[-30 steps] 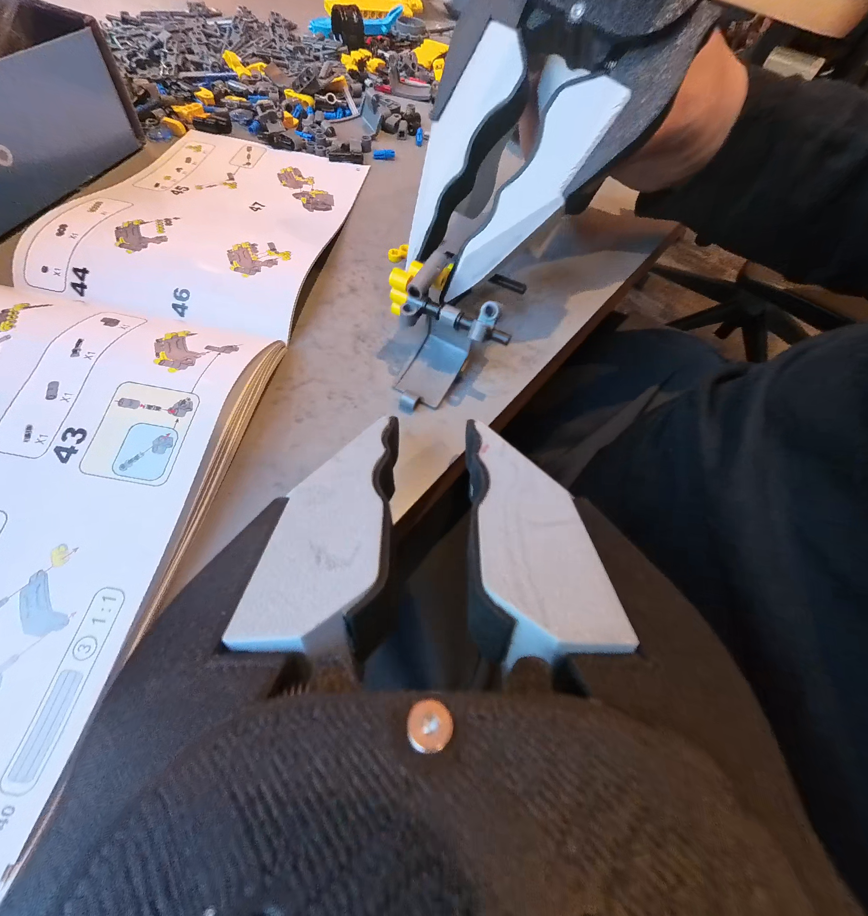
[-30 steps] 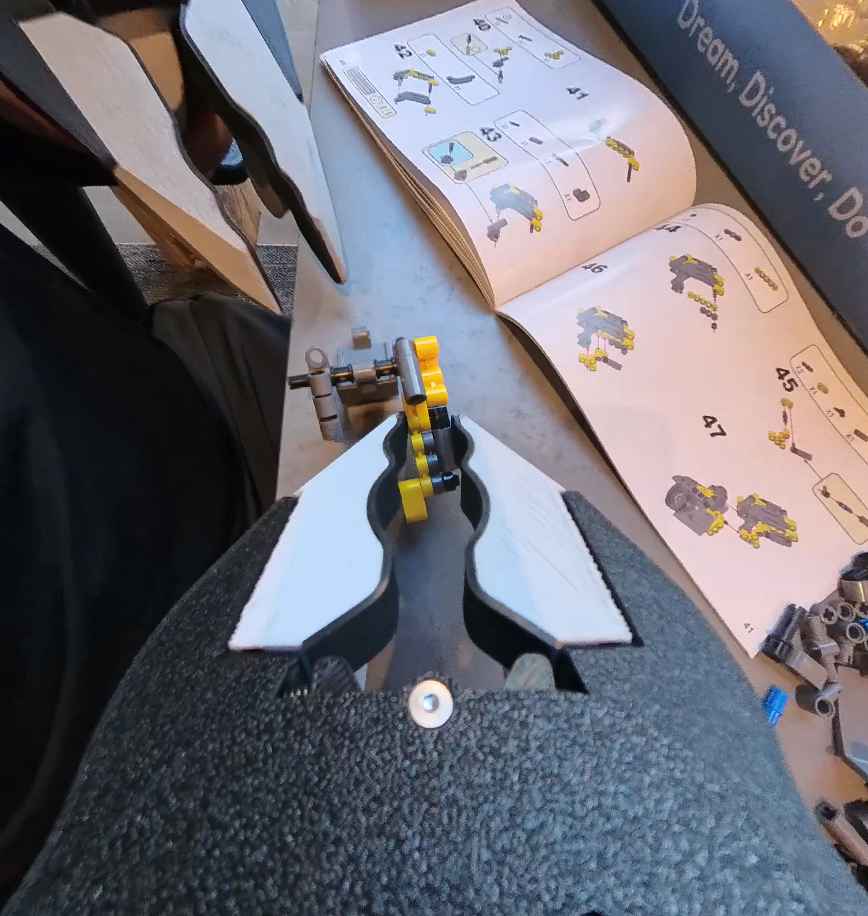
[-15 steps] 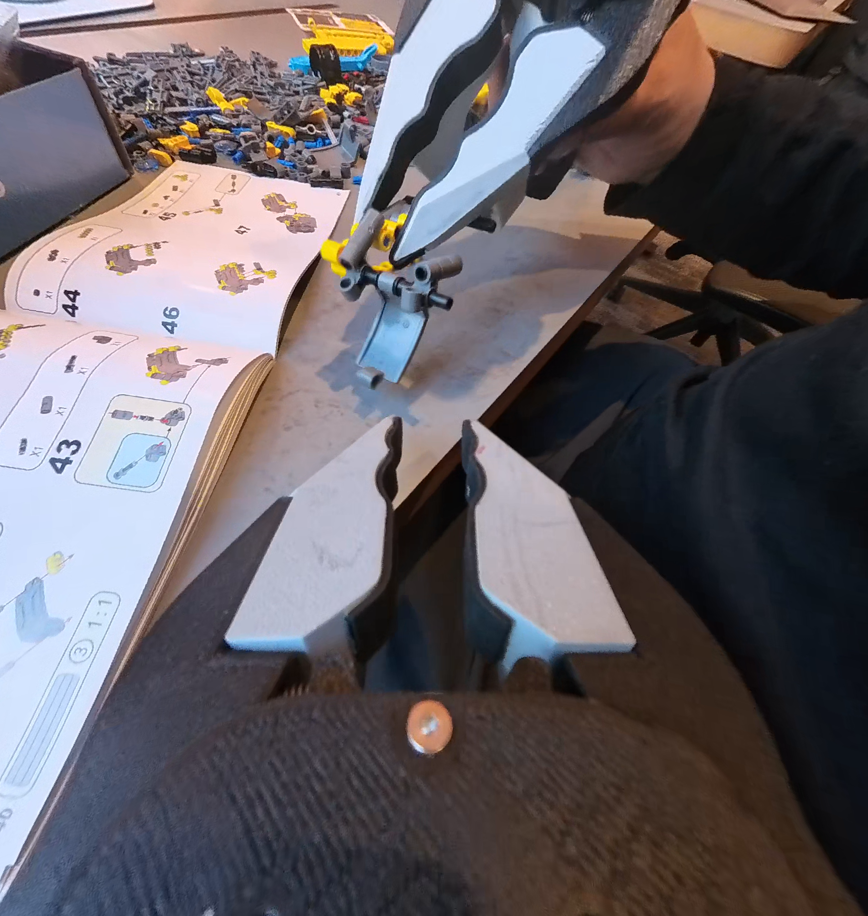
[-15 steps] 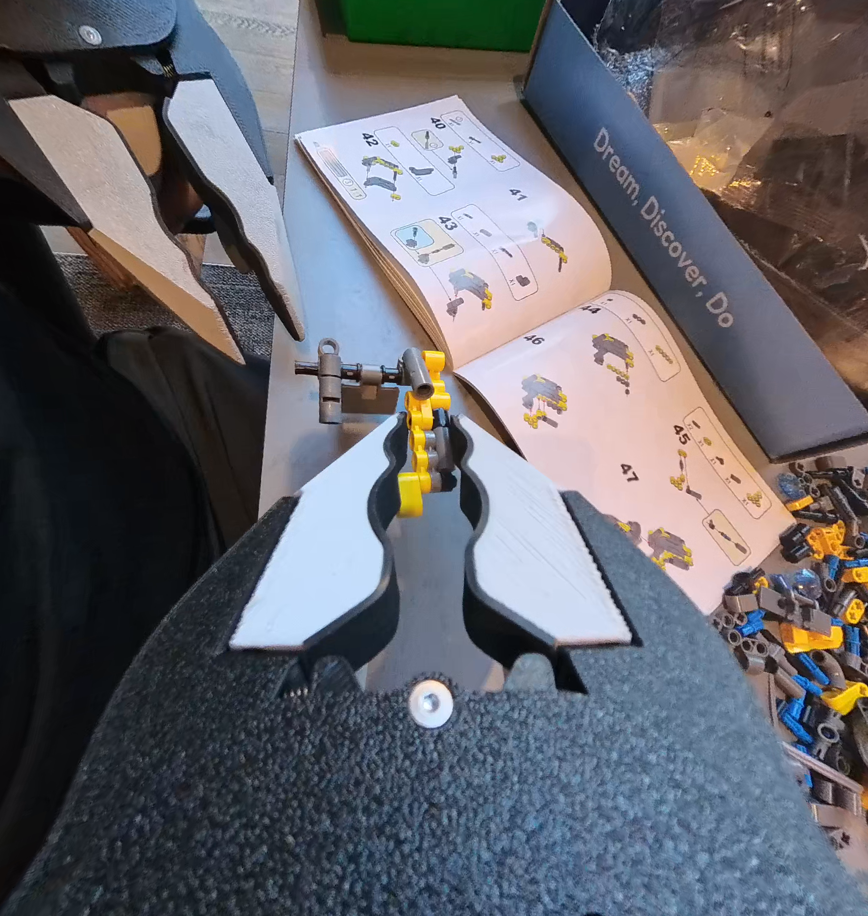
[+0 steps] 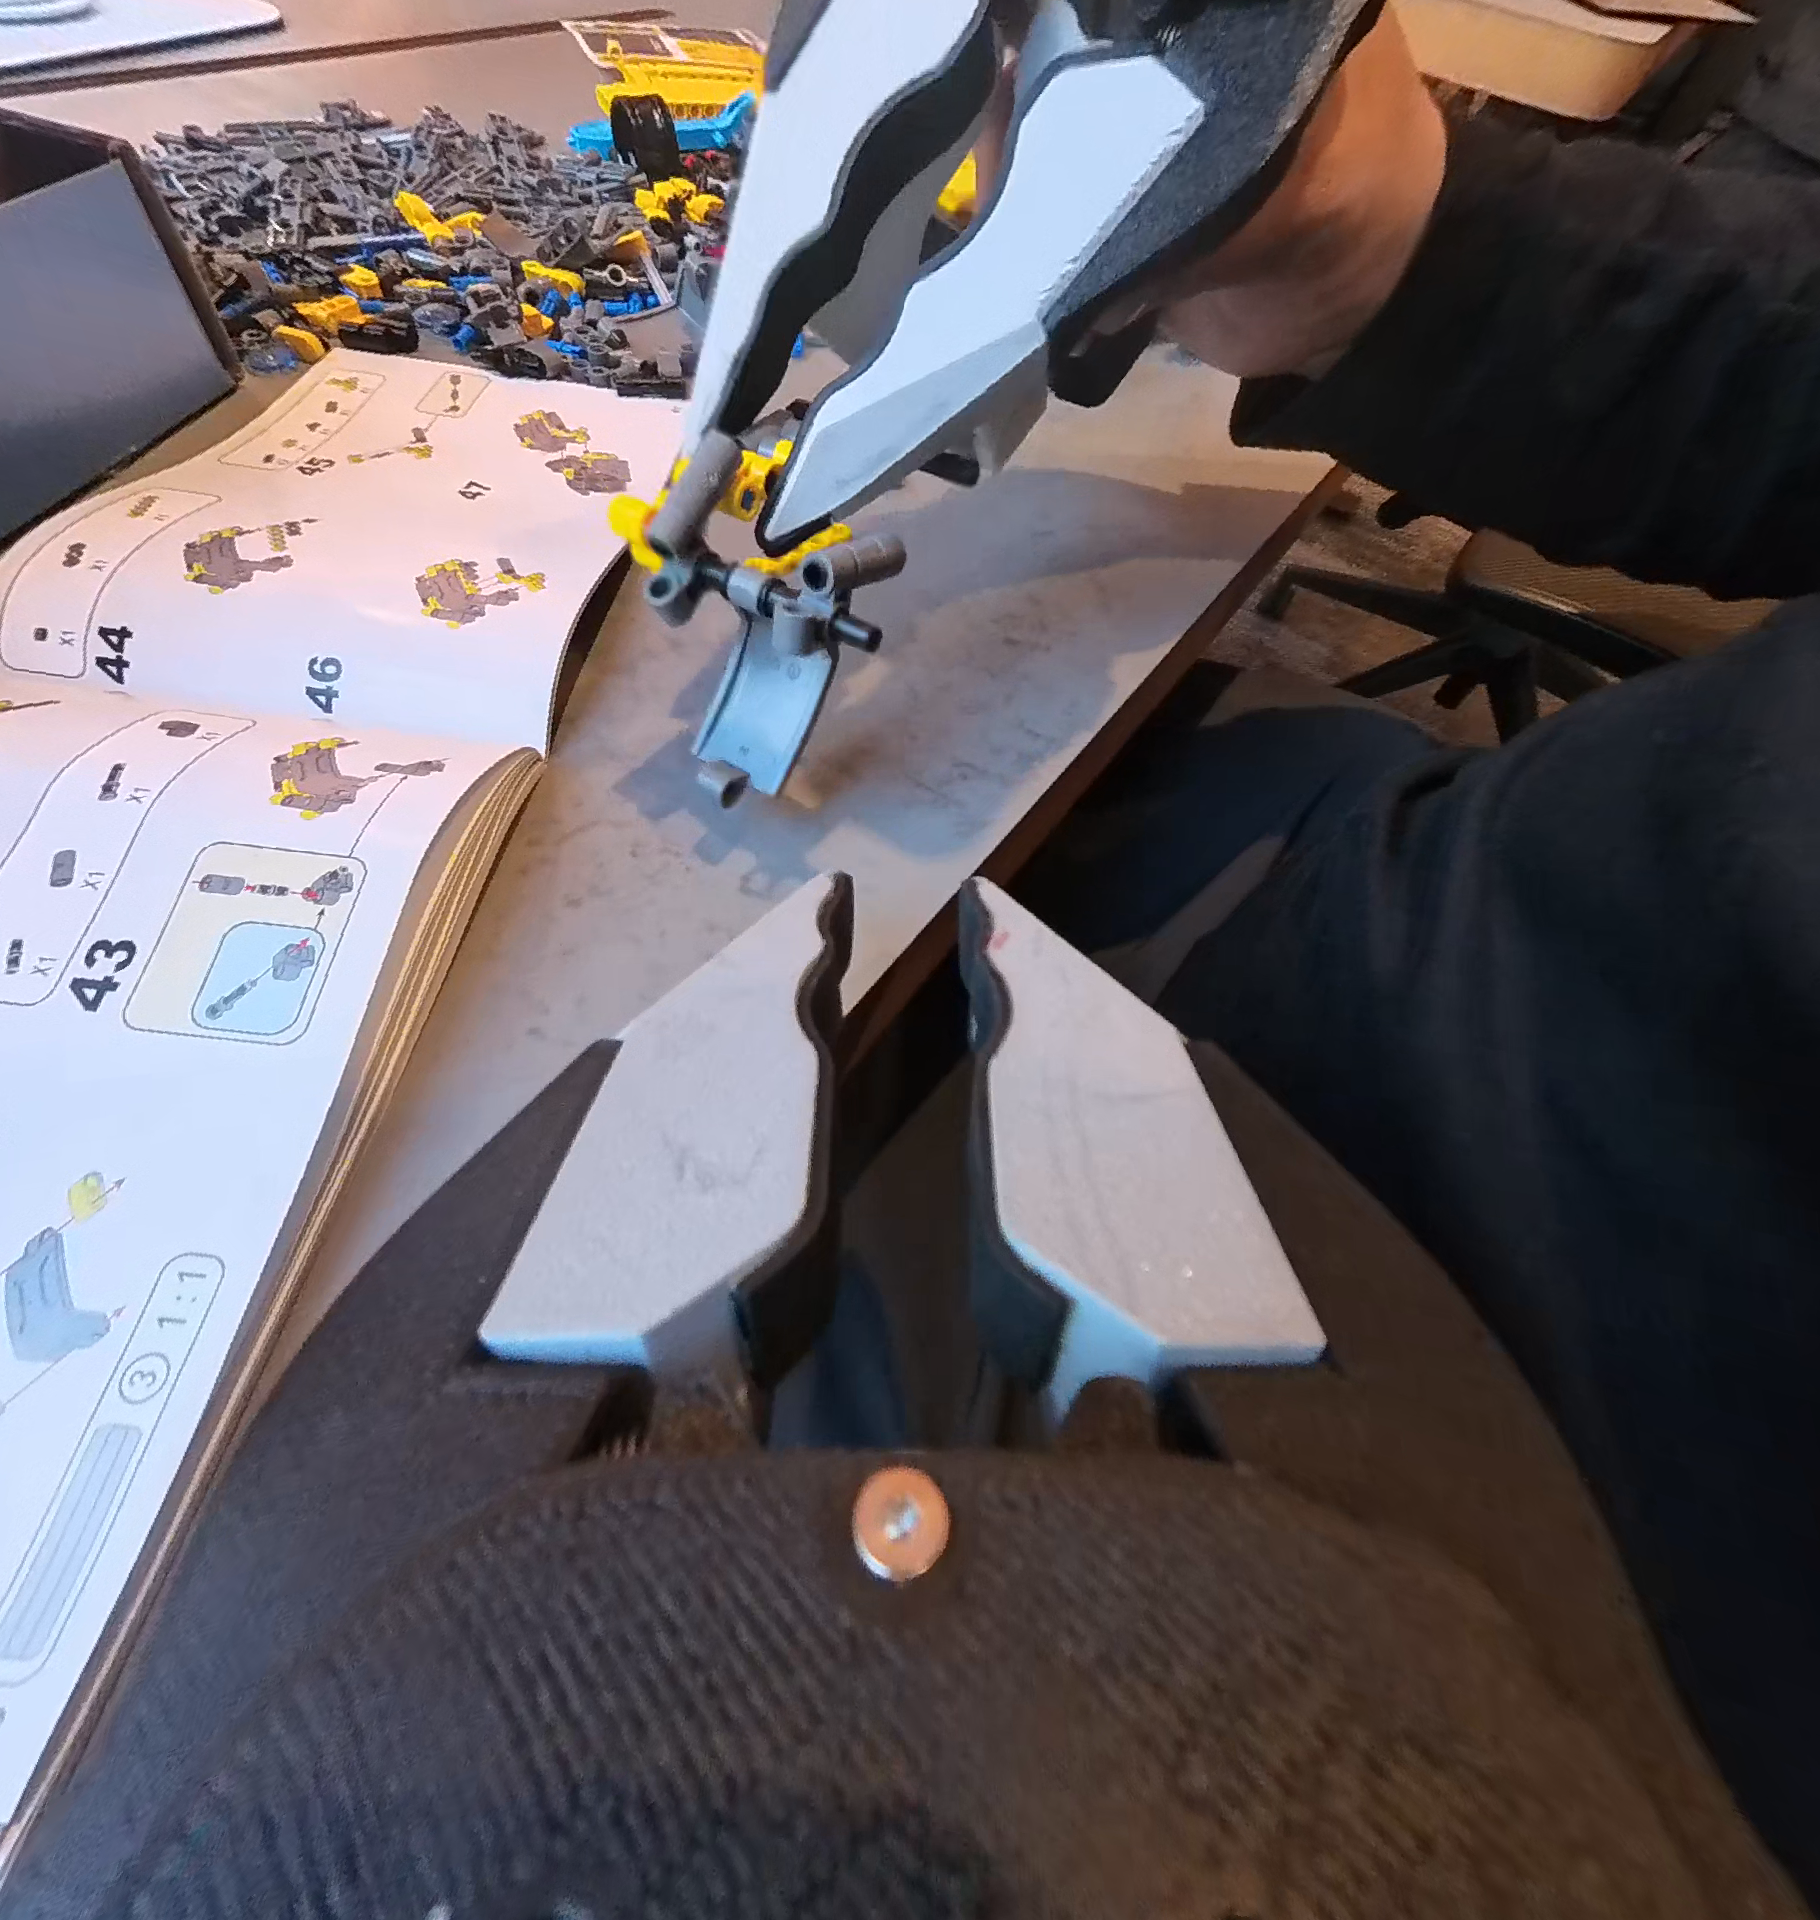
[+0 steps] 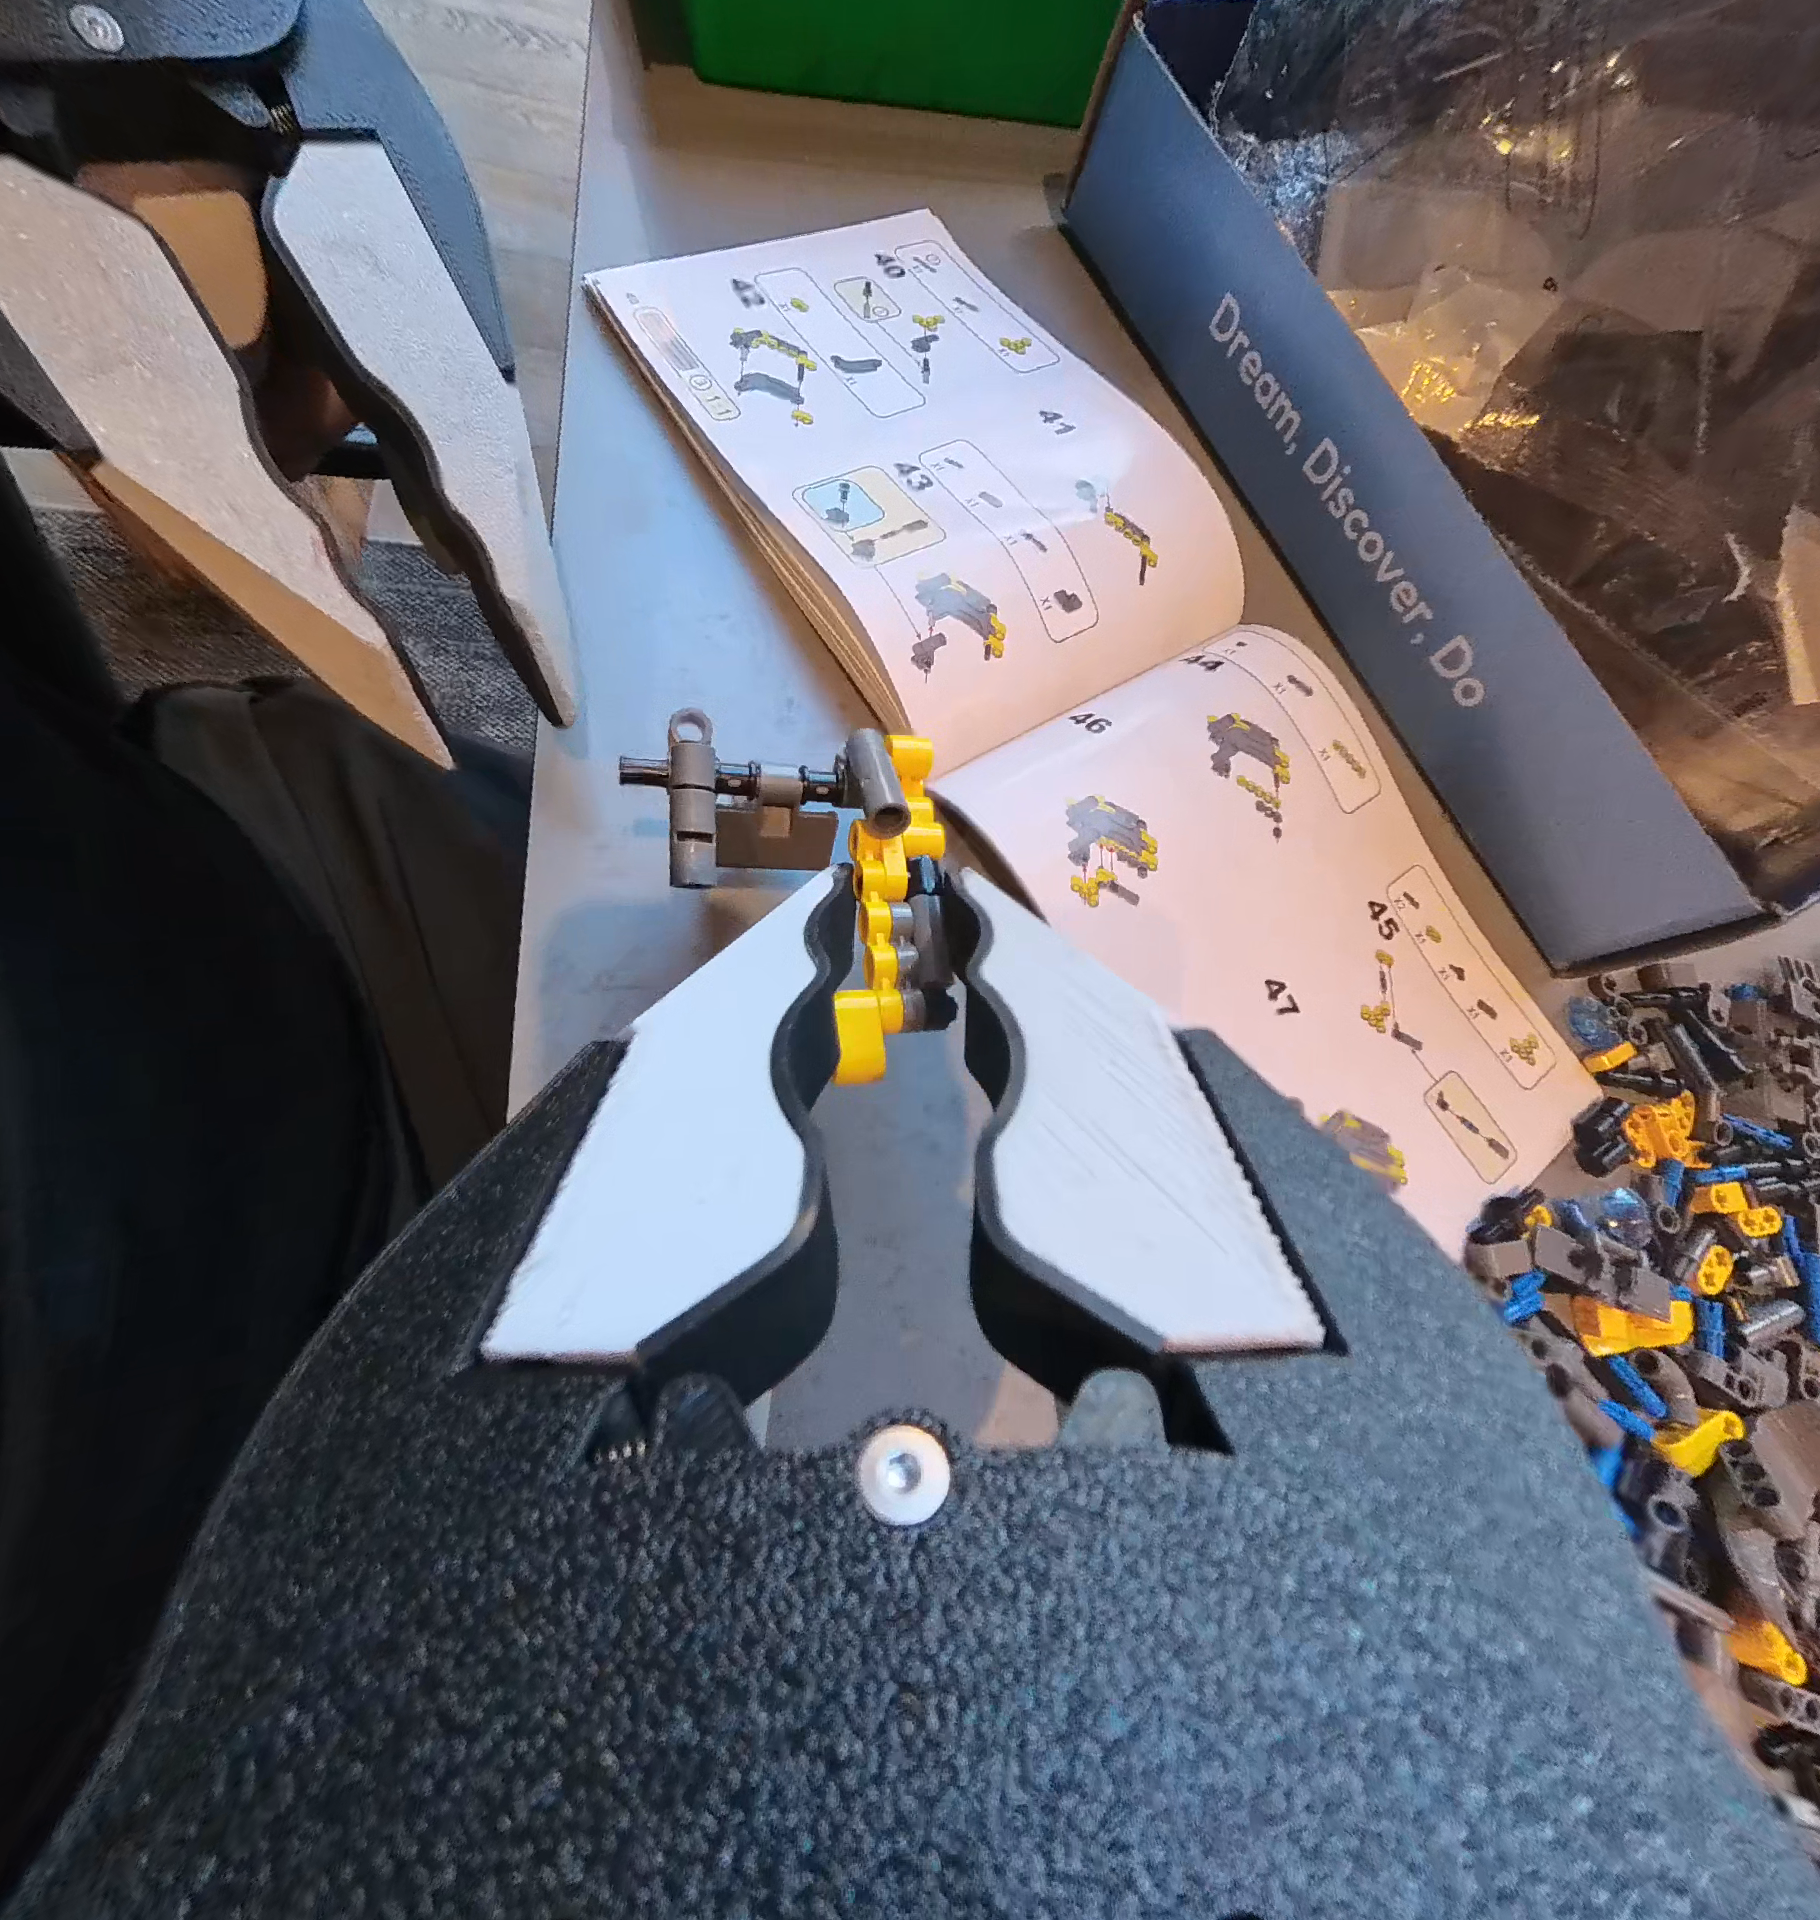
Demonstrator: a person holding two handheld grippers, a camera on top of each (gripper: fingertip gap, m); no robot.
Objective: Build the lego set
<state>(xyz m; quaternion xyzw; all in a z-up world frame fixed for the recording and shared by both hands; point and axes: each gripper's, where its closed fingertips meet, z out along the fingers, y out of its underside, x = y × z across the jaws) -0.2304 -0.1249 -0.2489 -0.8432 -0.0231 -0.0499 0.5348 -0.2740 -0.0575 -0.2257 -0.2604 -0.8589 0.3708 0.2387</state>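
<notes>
The right gripper [image 6: 901,883] clamps a small yellow-and-grey brick assembly [image 6: 885,894], lifted above the grey table [image 5: 947,665] near its front edge, beside the open instruction booklet [image 5: 262,644]. The left gripper [image 5: 901,894] hovers empty at that edge, jaws narrowly parted. Loose bricks [image 6: 1695,1226] lie heaped beyond the booklet.

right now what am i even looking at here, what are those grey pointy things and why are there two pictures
The grey pointy things are the fingers of two hand-held grippers; a person holds one in each hand, and each carries a camera looking along its fingers, hence two pictures. The right gripper is shut on a small yellow and grey brick assembly, lifted above the table. The left gripper is open and holds nothing, at the table edge. On the table lie an open instruction booklet, a pile of loose bricks and a dark box.
</notes>
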